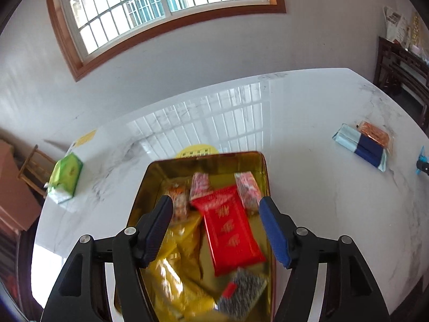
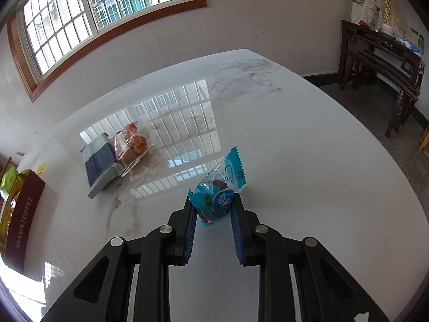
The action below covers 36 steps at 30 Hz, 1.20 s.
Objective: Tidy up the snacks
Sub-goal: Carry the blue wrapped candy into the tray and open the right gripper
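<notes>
The right claw is clenched on a blue-and-white wrapped round snack, apparently just above the glossy white marble counter. The left claw hangs released over the gold rectangular tin, which holds a red foil packet and yellow wrappers, blurred.

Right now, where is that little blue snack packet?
In the right wrist view, the blue snack packet sits pinched between the right gripper's fingers above the white marble table, right of the navy packet.
</notes>
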### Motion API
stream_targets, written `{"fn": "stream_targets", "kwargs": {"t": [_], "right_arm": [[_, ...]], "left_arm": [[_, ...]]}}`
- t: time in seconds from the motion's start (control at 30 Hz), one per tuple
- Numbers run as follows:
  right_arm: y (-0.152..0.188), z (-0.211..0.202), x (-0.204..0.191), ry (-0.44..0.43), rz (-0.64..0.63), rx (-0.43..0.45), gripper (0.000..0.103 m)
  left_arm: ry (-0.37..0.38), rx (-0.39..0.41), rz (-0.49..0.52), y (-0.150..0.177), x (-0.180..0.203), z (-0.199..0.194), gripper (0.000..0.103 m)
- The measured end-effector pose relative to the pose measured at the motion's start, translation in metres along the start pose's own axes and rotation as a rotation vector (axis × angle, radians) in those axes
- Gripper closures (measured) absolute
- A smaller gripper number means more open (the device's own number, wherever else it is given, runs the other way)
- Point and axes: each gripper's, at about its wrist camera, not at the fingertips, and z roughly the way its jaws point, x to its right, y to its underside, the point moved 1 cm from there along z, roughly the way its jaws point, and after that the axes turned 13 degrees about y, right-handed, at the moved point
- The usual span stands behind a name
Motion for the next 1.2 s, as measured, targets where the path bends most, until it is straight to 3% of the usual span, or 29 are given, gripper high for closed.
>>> {"fn": "stream_targets", "kwargs": {"t": [0.27,0.57,0.8,1.2], "right_arm": [[0.014,-0.02,-0.023,-0.048,-0.019,0.004,0.081],[0.015,-0.07,-0.076,-0.16,-0.105,0.052,0.081],[0.016,-0.107,-0.126,-0.25,-0.189,0.097,0.081],[0.014,-0.146,-0.177,-0.387,-0.239,0.101,0.081]], "left_arm": [[0.001,-0.011,-0.022,0.019,0.008,-0.03,0.035],[0.008,-0.022,-0.026,0.035,0.013,-0.044,0.035],[0.01,-0.027,-0.059,0.046,0.0,-0.05,0.035],[0.022,-0.058,-0.163,0.084,-0.04,-0.06,0.035]]}}
